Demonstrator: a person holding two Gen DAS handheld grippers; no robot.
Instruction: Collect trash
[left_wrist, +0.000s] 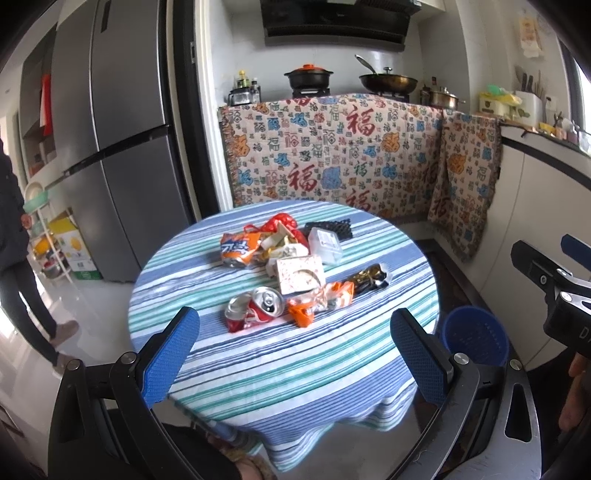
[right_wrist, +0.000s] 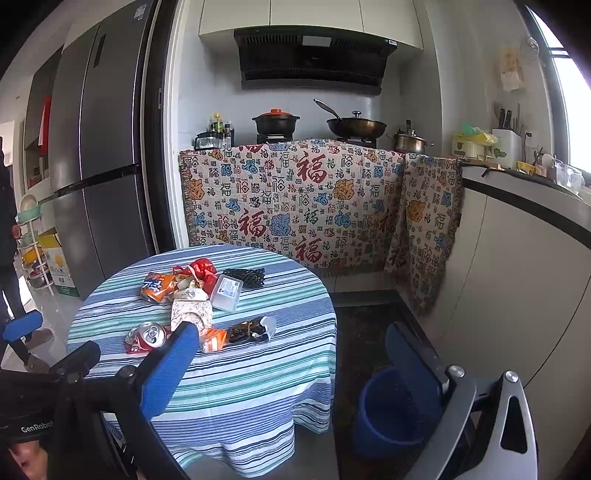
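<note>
At 12 o'clock on round striped-cloth worktop (left_wrist: 280, 354): crushed red aluminium can (left_wrist: 255, 306) nearest; both hand-held grippers spread, empty; left hand-held gripper (left_wrist: 295, 350) best straddles can squarely, then blue plastic bin (left_wrist: 476, 336), 3 o'clock

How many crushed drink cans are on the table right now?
2. The red can lies at the near edge of the trash pile; the orange can lies at its far left. More may be hidden beneath the wrappers.
</note>
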